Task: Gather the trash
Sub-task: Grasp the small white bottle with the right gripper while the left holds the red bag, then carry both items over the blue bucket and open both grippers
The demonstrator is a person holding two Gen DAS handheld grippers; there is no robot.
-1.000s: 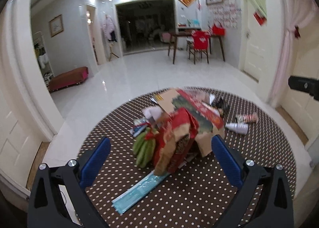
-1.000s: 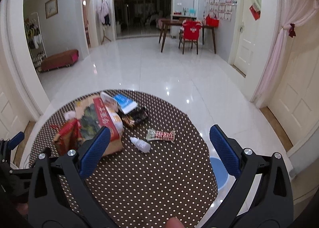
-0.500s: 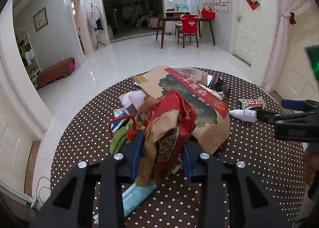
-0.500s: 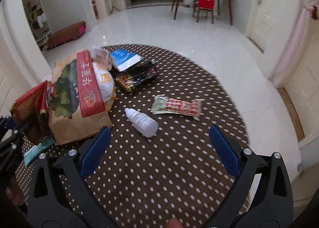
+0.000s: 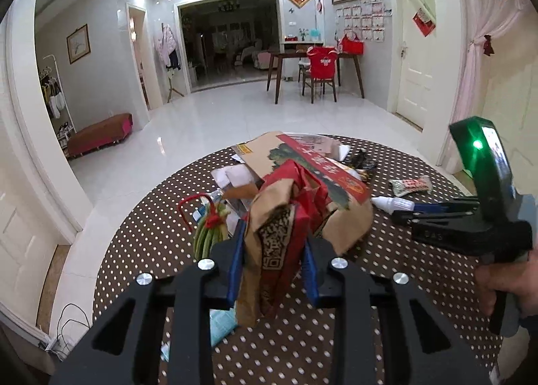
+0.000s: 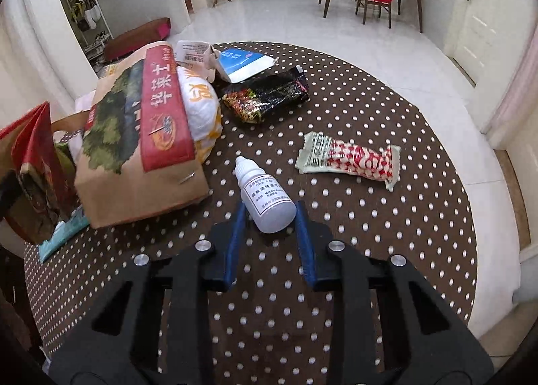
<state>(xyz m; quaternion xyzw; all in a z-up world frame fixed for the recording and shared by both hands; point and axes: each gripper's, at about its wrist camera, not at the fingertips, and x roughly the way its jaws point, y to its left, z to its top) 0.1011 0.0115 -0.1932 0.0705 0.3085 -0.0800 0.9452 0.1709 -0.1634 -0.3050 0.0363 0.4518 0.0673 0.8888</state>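
My left gripper (image 5: 273,243) is shut on a crumpled red and brown paper bag (image 5: 282,237), held just above the round dotted table (image 5: 336,344). My right gripper (image 6: 270,220) is shut on a small white dropper bottle (image 6: 265,198) that lies on the table (image 6: 370,250); the bottle also shows in the left wrist view (image 5: 391,204). A large brown paper bag with a red band (image 6: 141,136) lies left of the bottle. A red and white snack wrapper (image 6: 351,161) lies to its right.
A black foil packet (image 6: 265,97), a blue and white packet (image 6: 242,62) and a white plastic bag (image 6: 201,109) lie behind the bottle. A teal packet (image 6: 62,233) sticks out at the left. The table's rim (image 6: 470,216) curves close on the right.
My left gripper has lifted the red and brown bag slightly. My right gripper has moved in and closed its fingers on the white bottle.
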